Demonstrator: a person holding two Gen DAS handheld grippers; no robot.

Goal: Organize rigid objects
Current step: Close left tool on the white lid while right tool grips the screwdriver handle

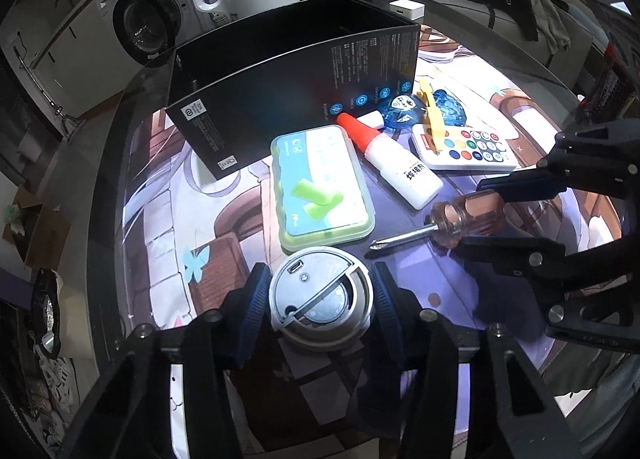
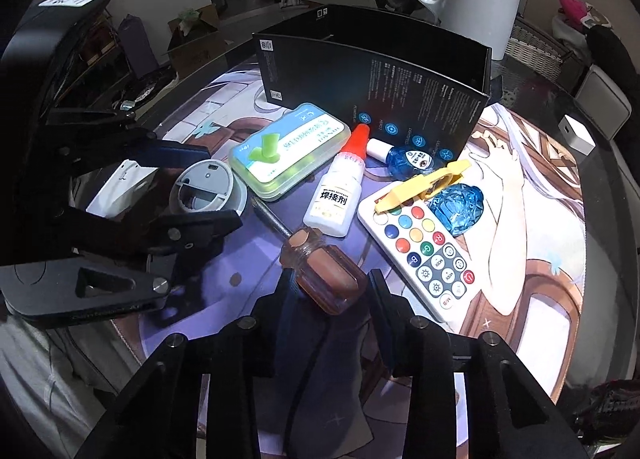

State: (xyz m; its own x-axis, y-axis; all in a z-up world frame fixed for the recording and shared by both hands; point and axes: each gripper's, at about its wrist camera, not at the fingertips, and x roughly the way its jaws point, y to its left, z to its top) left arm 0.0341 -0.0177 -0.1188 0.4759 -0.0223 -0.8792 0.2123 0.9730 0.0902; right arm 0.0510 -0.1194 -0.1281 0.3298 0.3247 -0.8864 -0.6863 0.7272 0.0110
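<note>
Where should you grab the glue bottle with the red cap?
Grip the glue bottle across its flat white body, below the red cap. It lies on its side between the earplug case and the remote, so come from above, fingers either side of the body; the tapered cap would probably slip.

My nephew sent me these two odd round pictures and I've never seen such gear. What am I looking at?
A person holds two hand-held black grippers, each with a fisheye camera looking along its fingers. The left gripper in its own view clasps a round grey device. The right gripper in its view straddles the amber handle of a screwdriver; whether it grips is unclear. On the printed mat lie a green plastic case, a white bottle with red cap, a white remote with coloured buttons and an open black box.
</note>
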